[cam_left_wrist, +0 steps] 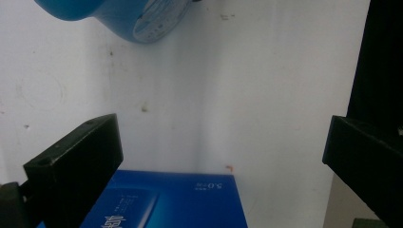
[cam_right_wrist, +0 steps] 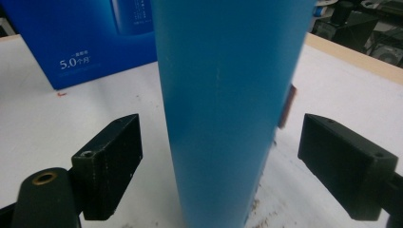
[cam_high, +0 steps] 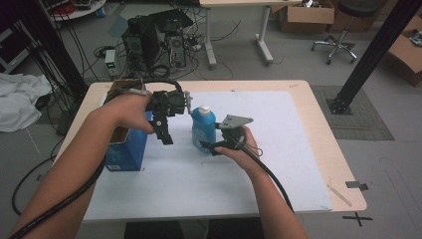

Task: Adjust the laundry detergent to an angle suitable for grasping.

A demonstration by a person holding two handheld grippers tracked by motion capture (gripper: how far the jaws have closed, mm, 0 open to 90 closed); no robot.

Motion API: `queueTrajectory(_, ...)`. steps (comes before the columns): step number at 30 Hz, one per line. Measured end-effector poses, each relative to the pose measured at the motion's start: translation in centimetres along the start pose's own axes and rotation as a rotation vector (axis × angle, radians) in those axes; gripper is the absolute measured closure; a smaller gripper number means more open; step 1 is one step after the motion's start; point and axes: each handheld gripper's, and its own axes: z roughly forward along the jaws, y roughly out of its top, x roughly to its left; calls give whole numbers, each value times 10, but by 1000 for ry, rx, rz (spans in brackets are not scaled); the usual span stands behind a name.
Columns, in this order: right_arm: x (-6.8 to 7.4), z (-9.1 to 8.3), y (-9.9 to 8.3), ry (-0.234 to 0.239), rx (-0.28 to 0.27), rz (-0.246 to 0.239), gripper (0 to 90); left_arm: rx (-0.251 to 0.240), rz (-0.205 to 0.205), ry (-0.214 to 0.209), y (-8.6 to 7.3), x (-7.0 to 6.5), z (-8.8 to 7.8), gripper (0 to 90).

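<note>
A blue bottle (cam_high: 203,128) with a white cap stands upright near the middle of the white mat (cam_high: 278,149). My right gripper (cam_high: 207,147) is at its base. In the right gripper view the bottle (cam_right_wrist: 223,95) stands between the jaws of my right gripper (cam_right_wrist: 223,142), which is open with a gap on each side. A blue box (cam_high: 127,149) with an open top stands at the mat's left edge. My left gripper (cam_high: 164,138) hangs open just right of the box, pointing down. In the left gripper view the open left gripper (cam_left_wrist: 223,147) is over bare mat, with the box (cam_left_wrist: 166,202) below and the bottle (cam_left_wrist: 119,16) above.
The wooden table (cam_high: 328,134) extends past the mat on the right. Behind the far edge, computer towers (cam_high: 154,42) and cables sit on the floor. A black post (cam_high: 370,55) rises at the right, with cardboard boxes (cam_high: 308,15) and a stool (cam_high: 343,30) beyond.
</note>
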Motion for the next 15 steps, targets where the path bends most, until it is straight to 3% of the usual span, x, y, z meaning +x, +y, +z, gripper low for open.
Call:
queueTrajectory(9, -1, 13, -1, -54, -28, 31, 148, -2, -4, -2, -1, 1, 0, 1)
queueTrajectory(15, -3, 17, -1, -61, -33, 33, 148, -1, -5, -5, -2, 2, 2, 1)
